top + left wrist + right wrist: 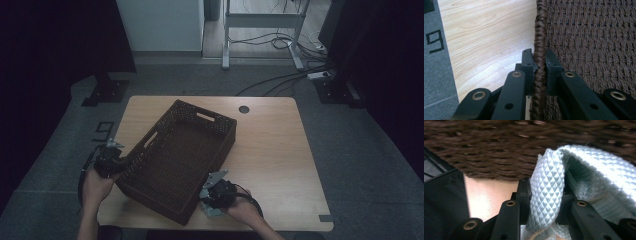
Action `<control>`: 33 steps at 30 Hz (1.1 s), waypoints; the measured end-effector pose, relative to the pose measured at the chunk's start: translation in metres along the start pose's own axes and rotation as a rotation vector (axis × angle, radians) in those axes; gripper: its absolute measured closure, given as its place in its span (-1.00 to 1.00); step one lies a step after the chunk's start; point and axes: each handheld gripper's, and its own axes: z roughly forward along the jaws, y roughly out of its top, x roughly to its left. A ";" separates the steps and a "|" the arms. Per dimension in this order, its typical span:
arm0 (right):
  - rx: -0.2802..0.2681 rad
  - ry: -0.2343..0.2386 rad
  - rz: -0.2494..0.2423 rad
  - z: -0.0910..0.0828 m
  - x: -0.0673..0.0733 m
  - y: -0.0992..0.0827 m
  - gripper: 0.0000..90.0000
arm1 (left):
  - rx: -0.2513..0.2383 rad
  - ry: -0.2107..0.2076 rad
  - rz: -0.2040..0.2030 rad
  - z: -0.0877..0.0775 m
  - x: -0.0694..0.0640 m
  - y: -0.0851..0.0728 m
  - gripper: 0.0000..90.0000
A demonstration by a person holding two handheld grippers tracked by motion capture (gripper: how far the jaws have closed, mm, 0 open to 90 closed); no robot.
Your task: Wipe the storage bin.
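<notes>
Item one: a dark brown woven rectangular basket [176, 160] with slot handles cut into its walls, sitting skewed on the light wooden table [270, 150], its near corner reaching toward the table's front edge. I am seeing nothing lying inside it in the high view; its woven floor is showing bare. Item two: my left gripper [539, 72], which I am holding at the basket's left side; its two black jaws are clamping the braided brown rim [539, 37] between them, one pad on the outer side over the table, the other on the inner side against the woven wall. Item three: my right gripper [546, 202], which I am holding just beside the basket's near right wall, outside the basket; its jaws are pinching a fold of a pale blue-white cloth with a diamond weave [549, 190], which is bunching up and draping to the right in the right gripper view, the blurred brown basket wall filling the background behind it. In the high view the cloth is showing as a pale patch beneath that gripper, on the table and not in the basket.
</notes>
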 end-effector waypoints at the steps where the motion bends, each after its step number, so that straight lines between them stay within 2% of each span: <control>1: 0.001 0.002 -0.004 0.001 0.003 0.001 0.55 | 0.001 0.001 0.000 0.000 0.000 0.000 0.79; 3: 0.008 -0.005 -0.020 0.002 0.007 0.002 0.55 | 0.001 0.003 -0.002 0.000 0.000 0.000 0.79; 6: 0.007 -0.002 -0.019 0.001 0.009 0.001 0.55 | 0.003 0.005 -0.003 0.000 -0.001 0.000 0.79; 14: -0.007 0.053 -0.025 0.002 0.021 0.001 0.55 | 0.011 0.004 -0.003 -0.001 -0.002 0.000 0.79; 19: -0.002 0.058 -0.048 0.003 0.032 0.003 0.55 | 0.012 0.006 -0.005 -0.001 -0.002 0.000 0.79; 24: -0.005 0.094 -0.053 0.004 0.039 0.003 0.55 | 0.014 0.008 -0.005 -0.001 -0.002 0.001 0.79; 27: -0.001 0.099 -0.071 0.005 0.045 0.004 0.55 | 0.015 0.008 -0.006 -0.001 -0.002 0.001 0.79; 33: 0.000 0.103 -0.075 0.005 0.048 0.003 0.55 | 0.015 0.008 -0.007 -0.001 -0.002 0.000 0.79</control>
